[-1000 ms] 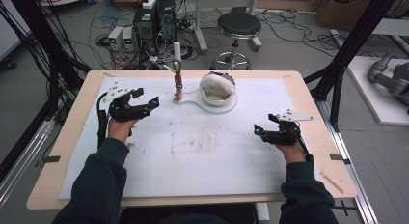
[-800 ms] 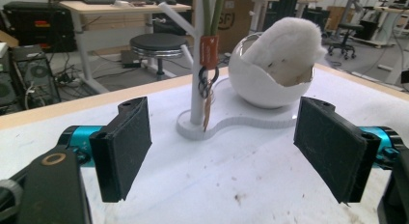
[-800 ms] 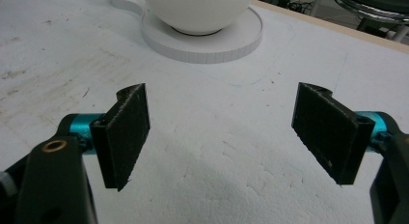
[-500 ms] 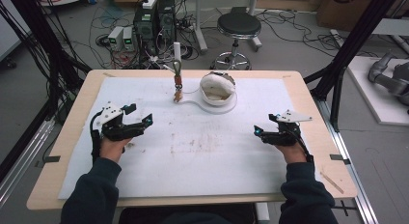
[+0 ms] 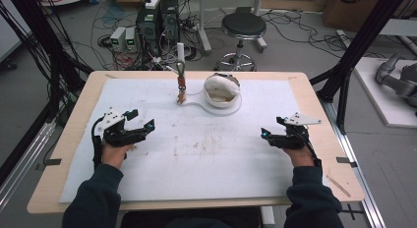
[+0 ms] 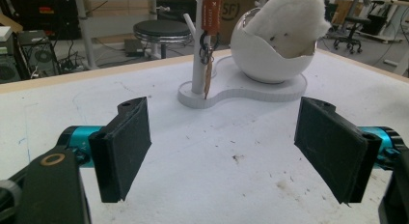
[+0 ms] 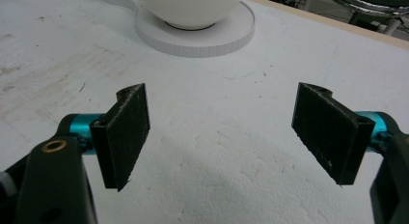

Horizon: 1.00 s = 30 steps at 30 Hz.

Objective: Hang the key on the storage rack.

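- Pulling back toward the lower left of the high view: left claw, spread wide and empty, now well apart from the key stand it sat nearer a second ago.
- Holding unchanged at right of frame: right claw, also spread, gripping nothing.
- Hanging from the stand's peg at upper centre: small tagged keys, possibly a keyring, too small to tell.
- Resting beside it on the same white base: white bowl with fluffy filling.
- Suggesting a retreat to a rest pose on the counter; no grasp in hand.
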### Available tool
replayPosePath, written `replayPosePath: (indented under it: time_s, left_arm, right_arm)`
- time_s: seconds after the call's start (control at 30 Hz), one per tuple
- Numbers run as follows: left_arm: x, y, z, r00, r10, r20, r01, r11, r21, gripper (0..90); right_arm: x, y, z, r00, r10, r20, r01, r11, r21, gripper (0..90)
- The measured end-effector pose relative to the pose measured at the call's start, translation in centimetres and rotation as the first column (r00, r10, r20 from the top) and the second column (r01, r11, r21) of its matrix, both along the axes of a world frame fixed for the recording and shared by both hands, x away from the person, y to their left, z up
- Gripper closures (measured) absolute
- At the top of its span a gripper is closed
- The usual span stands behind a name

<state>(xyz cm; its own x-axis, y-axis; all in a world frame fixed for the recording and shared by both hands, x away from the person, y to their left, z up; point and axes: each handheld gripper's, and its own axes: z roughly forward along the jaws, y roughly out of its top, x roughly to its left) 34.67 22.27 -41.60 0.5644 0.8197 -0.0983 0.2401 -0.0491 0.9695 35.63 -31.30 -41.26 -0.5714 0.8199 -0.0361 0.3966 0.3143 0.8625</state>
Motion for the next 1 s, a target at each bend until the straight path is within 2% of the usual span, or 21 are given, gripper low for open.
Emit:
replayPosePath:
  time_s: [0.47, 1.0]
  left_arm:
    - [0.12, 0.19, -0.07, 0.9999, 0.016, -0.007, -0.016, 0.9998, -0.012, 20.2]
    - [0.22, 0.1, -0.21, 0.9997, 0.015, -0.021, -0.015, 0.9999, -0.001, 20.2]
  right_arm:
    - [-0.18, -0.16, -0.12, 1.0, 0.004, -0.001, -0.004, 1.0, 0.003, 21.3]
    - [0.03, -0.28, -0.21, 1.0, 0.001, -0.003, -0.001, 1.0, 0.003, 21.3]
